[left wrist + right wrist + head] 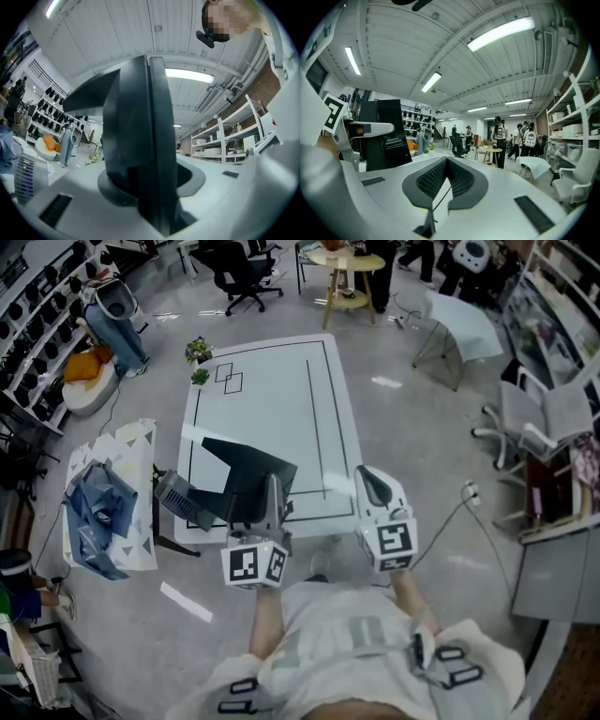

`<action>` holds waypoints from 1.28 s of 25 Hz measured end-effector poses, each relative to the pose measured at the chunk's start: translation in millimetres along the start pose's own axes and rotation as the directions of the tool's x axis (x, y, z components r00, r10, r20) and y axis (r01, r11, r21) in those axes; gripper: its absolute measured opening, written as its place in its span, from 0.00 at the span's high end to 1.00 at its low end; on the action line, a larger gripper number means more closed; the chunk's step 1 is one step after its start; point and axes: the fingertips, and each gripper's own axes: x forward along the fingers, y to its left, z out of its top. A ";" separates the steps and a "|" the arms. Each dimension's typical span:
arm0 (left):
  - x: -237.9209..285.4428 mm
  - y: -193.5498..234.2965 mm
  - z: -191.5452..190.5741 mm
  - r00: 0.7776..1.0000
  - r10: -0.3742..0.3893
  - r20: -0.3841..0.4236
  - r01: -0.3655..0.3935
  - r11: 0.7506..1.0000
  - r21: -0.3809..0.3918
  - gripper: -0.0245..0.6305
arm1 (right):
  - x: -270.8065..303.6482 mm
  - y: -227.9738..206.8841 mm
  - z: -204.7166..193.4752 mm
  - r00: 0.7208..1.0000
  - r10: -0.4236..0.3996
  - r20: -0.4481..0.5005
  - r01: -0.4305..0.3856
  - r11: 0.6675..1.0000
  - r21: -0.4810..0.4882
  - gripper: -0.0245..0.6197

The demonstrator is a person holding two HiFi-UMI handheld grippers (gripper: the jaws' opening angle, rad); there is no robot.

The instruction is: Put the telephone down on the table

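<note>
Clamped by one edge in the left gripper (273,495), the black telephone (246,479) could pivot and strike the tabletop (272,390) rim, since the right gripper (368,486), jaws together, lends no support.

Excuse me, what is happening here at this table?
A person stands at the near end of a white table with a gripper in each hand. The left gripper is shut on a black box, held on edge over the table's near left part. The right gripper is shut and empty.
</note>
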 end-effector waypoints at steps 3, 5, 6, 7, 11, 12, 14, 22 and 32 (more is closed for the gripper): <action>21.4 17.7 0.1 1.000 -0.010 -0.006 0.010 1.000 -0.003 0.71 | 30.8 3.5 6.1 1.000 -0.004 0.015 0.004 1.000 -0.002 0.95; 31.2 26.5 0.7 1.000 -0.010 -0.007 0.010 1.000 -0.004 0.71 | 45.2 7.1 8.4 1.000 0.008 0.010 -0.008 1.000 -0.010 0.95; 35.1 29.5 0.8 1.000 -0.008 -0.009 0.008 1.000 -0.006 0.71 | 50.7 8.3 10.0 1.000 0.014 0.009 -0.013 1.000 -0.012 0.95; 38.2 31.7 0.4 1.000 -0.007 -0.011 0.006 1.000 -0.009 0.71 | 55.1 8.9 11.5 1.000 0.018 0.009 -0.018 1.000 -0.013 0.95; 49.2 33.2 -4.6 1.000 0.001 -0.025 -0.002 1.000 -0.013 0.71 | 67.2 5.9 12.3 0.999 0.031 0.009 -0.031 1.000 -0.006 0.95; 51.9 32.1 -5.2 1.000 0.003 -0.025 -0.004 1.000 -0.012 0.71 | 69.3 4.1 12.3 0.999 0.035 0.011 -0.035 0.999 -0.004 0.95; 58.7 29.6 -4.9 1.000 0.009 -0.017 -0.009 1.000 -0.006 0.71 | 74.8 -0.2 13.1 0.999 0.046 0.019 -0.046 0.999 -0.009 0.95; 82.4 16.3 -0.7 0.999 0.041 0.008 -0.041 0.999 0.024 0.71 | 87.5 -21.1 14.1 0.995 0.088 0.042 -0.088 0.996 -0.014 0.95; 95.9 5.3 -7.5 0.999 0.054 -0.003 -0.054 0.998 0.015 0.71 | 95.9 -35.2 12.0 0.993 0.113 0.042 -0.113 0.994 -0.005 0.95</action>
